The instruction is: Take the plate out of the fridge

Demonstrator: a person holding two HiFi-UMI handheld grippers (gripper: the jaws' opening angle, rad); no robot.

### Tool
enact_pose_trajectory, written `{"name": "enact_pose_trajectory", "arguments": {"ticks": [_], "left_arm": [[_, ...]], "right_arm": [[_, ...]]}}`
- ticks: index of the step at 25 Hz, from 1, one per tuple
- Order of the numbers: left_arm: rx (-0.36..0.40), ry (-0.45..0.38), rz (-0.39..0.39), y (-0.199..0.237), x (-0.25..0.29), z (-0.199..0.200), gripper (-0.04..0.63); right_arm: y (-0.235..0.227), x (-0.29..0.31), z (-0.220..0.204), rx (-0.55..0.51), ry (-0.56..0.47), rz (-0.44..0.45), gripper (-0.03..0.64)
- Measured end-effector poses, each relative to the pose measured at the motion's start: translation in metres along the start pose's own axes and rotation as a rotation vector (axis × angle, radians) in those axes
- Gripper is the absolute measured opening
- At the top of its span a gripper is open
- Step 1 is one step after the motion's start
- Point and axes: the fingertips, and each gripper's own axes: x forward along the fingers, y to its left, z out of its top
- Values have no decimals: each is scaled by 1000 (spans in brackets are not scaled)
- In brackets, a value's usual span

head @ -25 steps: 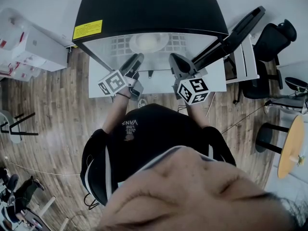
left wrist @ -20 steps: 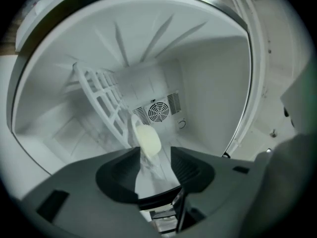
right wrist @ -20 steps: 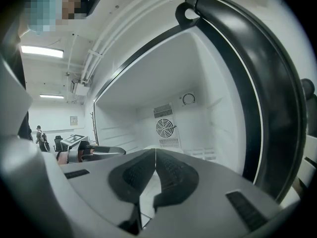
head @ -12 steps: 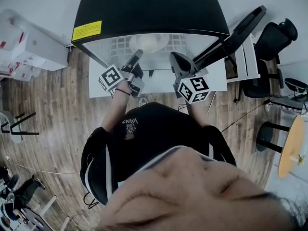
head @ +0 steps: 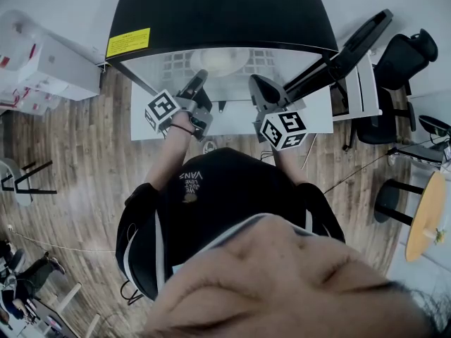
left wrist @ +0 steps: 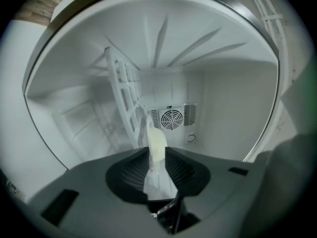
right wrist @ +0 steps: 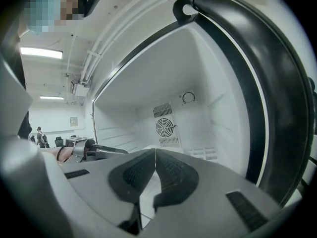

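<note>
left gripper now sits farther into the open fridge than a second ago; its jaws, spread wide then, are closing; the left gripper view shows the plate edge-on between the ribbed pads; the tips look level with the rim, but a firm pinch is not confirmed.
right gripper unchanged; it hangs at the near right of the fridge mouth, jaws pressed together on nothing.
reading: the reach is done and the grasp is under way; the lift and draw-out toward the near side have not started.

plate location: on the wire shelf, mid-depth, roughly centred, still inside the cabinet.

materials and shapes:
- plate: pale cream, smooth, looks glazed; thin rounded rim; probably slick under the pads, so a shallow bite could slip.
- wire shelf: white coated grid.
- fridge lining: white moulded plastic with raised ribs; round fan grille on the far wall.
- fridge outside: black top, yellow label at its left corner; door swung open to the right.
- gripper pads: dark, finely ribbed, matte.
</note>
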Motion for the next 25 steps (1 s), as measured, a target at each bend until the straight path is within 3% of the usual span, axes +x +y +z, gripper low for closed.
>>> {"name": "enact_pose_trajectory", "arguments": {"ticks": [4, 7, 25], "left_arm": [[-34, -10, 27, 7, -1, -3, 51], [-76, -21, 17, 10, -1, -2, 41], [-127, -29, -30, 6, -14, -11, 32]], "right_arm": [[-2, -2, -3, 7, 5, -7, 12], [-3, -2, -3, 11, 5, -8, 12], [4, -5, -7, 25, 8, 14, 12]]}}
